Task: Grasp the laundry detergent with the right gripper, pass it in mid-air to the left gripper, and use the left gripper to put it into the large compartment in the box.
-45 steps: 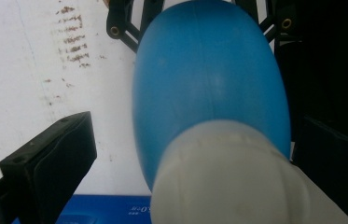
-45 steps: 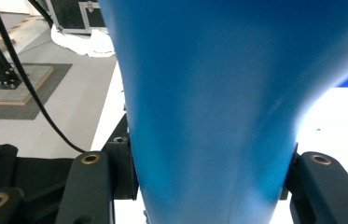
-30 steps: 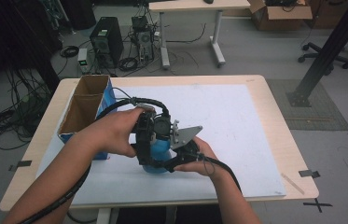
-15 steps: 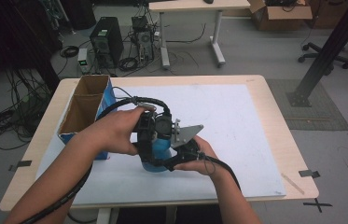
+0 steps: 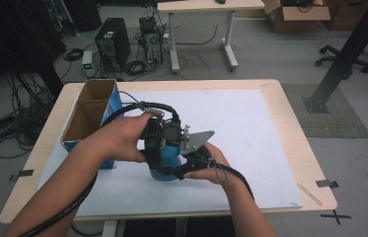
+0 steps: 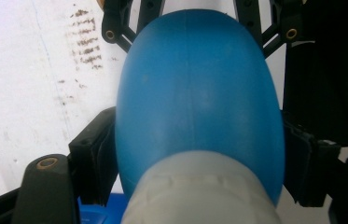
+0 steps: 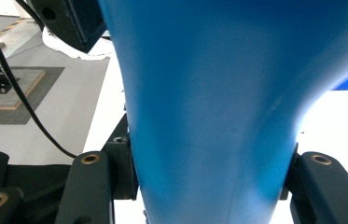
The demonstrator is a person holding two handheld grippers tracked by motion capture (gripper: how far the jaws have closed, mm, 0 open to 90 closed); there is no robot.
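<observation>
A blue bottle (image 5: 165, 160) is held upright over the white mat (image 5: 250, 133), nearer the table's front edge than its back and left of its middle. Whether its base rests on the mat cannot be told from the high view.

In the right gripper view the bottle's blue body (image 7: 218, 107) is seen between the two black jaws, both pads pressed against its sides: the right gripper (image 5: 187, 167) is clamped on the body low down, from the front-right.

In the left gripper view the bottle (image 6: 199, 93) lies between the jaws, the grey cap (image 6: 199, 191) nearest the camera. The left gripper (image 5: 158, 142), coming from above, has just been closing its jaws around the upper body; both pads are touching the blue wall just below the cap, so it is judged gripped.

Risks, as judged: the rounded, smooth wall could slip out of the left pads if the squeeze is off-centre. If the cap is to be turned, the grip appears to sit on the shoulder instead. Two opposed clamps could dent a thin plastic wall.

Farther back, an open cardboard box (image 5: 90, 113) stands at the table's left edge, well apart from the grippers.
</observation>
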